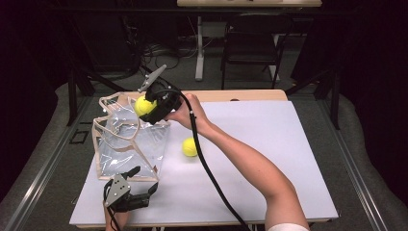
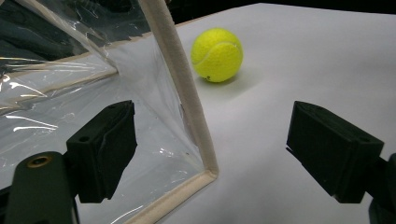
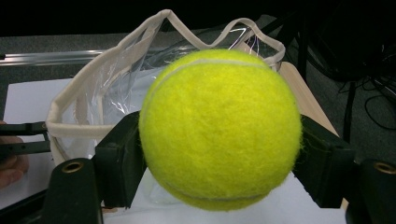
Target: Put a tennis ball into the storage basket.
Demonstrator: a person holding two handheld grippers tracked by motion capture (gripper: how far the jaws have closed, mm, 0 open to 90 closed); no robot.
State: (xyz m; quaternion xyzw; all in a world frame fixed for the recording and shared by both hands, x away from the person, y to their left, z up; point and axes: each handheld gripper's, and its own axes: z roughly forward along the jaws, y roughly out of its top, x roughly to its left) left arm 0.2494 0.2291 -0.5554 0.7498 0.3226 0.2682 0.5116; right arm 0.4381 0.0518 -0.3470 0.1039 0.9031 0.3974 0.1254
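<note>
I had the right gripper (image 1: 150,107) clamped on a tennis ball (image 3: 220,128), its two jaws pressing the ball's sides, and held it above the open mouth of the clear plastic bag (image 1: 126,139). The ball looked light and springy to me, its felt giving the pads good purchase, so a grip across the widest part seemed right. The bag, I judged, was thin, floppy and slick, and its cloth-bound rim (image 3: 93,84) was the only firm place to take hold. My left gripper (image 2: 212,154) sat at the bag's near corner with its jaws well apart, the corner trim (image 2: 187,107) between them but unpinched. A second tennis ball (image 1: 190,147) lay on the white table (image 1: 269,159) just right of the bag. The sagging rim seemed the likeliest obstacle.
</note>
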